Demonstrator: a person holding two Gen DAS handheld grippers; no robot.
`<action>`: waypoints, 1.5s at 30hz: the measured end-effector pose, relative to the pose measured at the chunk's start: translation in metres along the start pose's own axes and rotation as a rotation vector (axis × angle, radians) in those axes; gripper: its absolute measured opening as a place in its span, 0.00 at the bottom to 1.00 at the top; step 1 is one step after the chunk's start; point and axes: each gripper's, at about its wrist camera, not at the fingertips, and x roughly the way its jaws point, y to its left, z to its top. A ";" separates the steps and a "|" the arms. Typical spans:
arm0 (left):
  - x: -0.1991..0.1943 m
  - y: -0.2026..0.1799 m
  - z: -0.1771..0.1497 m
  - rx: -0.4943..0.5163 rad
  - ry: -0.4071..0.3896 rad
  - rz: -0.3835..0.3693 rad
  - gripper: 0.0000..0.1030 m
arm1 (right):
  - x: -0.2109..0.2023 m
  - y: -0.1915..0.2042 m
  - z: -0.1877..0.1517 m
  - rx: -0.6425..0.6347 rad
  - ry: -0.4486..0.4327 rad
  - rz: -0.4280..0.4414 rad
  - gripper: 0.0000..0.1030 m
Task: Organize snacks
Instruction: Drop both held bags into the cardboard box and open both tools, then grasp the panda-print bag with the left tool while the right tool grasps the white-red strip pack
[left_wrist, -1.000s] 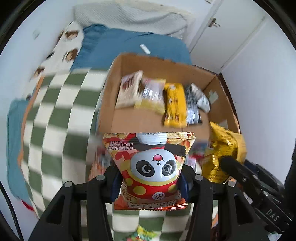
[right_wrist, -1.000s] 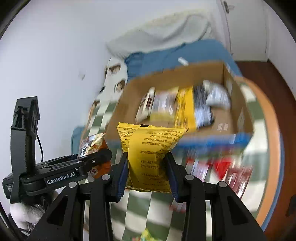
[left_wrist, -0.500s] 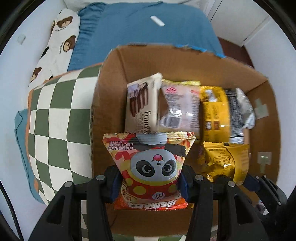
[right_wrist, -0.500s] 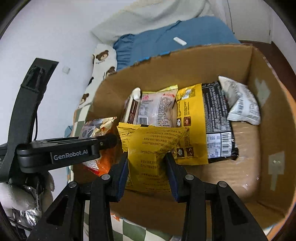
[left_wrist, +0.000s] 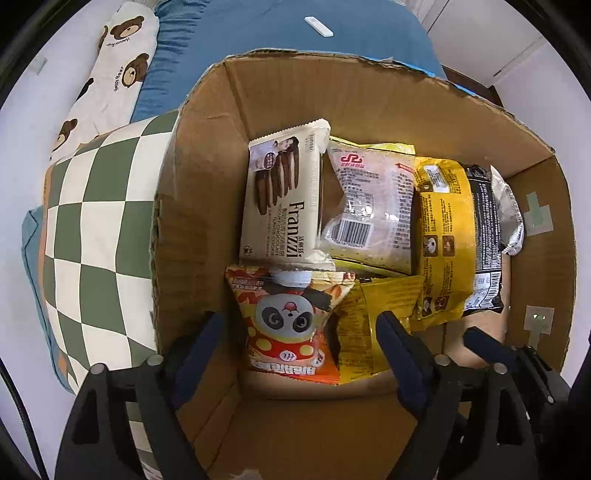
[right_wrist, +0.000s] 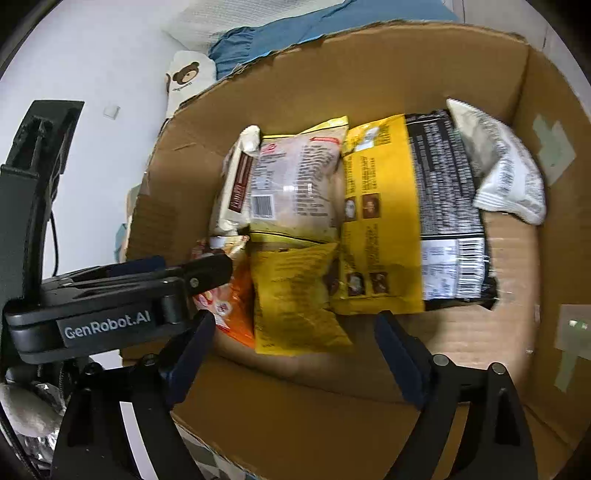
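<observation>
- Inside the cardboard box (left_wrist: 369, 110), both grippers point down over the snacks lying on its floor.
- The left gripper (left_wrist: 301, 328) has its jaws opening; the panda snack bag (left_wrist: 291, 325) lies between them, and neither pad presses on it.
- The panda snack bag rests on the box floor near the left wall, its top edge just below the Franzzi cookie pack (left_wrist: 282, 199).
- The right gripper (right_wrist: 293, 332) also has its jaws opening; the small yellow bag (right_wrist: 295, 299) lies between and just ahead of its fingers, free of both pads.
- The small yellow bag sits just beside the panda snack bag, touching it, with its far end against a clear wrapped pack (left_wrist: 369, 199).
- Further right in the box lie a large yellow pouch (left_wrist: 443, 236), a black packet (left_wrist: 487, 243) and a white bag (right_wrist: 506, 166), overlapping side by side.
- The box stands on a green-and-white checked cloth (left_wrist: 96, 229), with blue bedding (left_wrist: 258, 33) beyond it.
</observation>
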 end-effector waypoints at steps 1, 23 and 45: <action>-0.002 -0.001 -0.001 -0.002 -0.009 0.002 0.84 | -0.003 0.000 -0.001 -0.008 -0.007 -0.028 0.90; -0.078 -0.019 -0.082 -0.032 -0.310 -0.015 0.84 | -0.095 -0.015 -0.043 -0.086 -0.206 -0.292 0.94; -0.160 -0.023 -0.175 0.000 -0.578 -0.065 0.84 | -0.206 0.012 -0.131 -0.080 -0.472 -0.269 0.96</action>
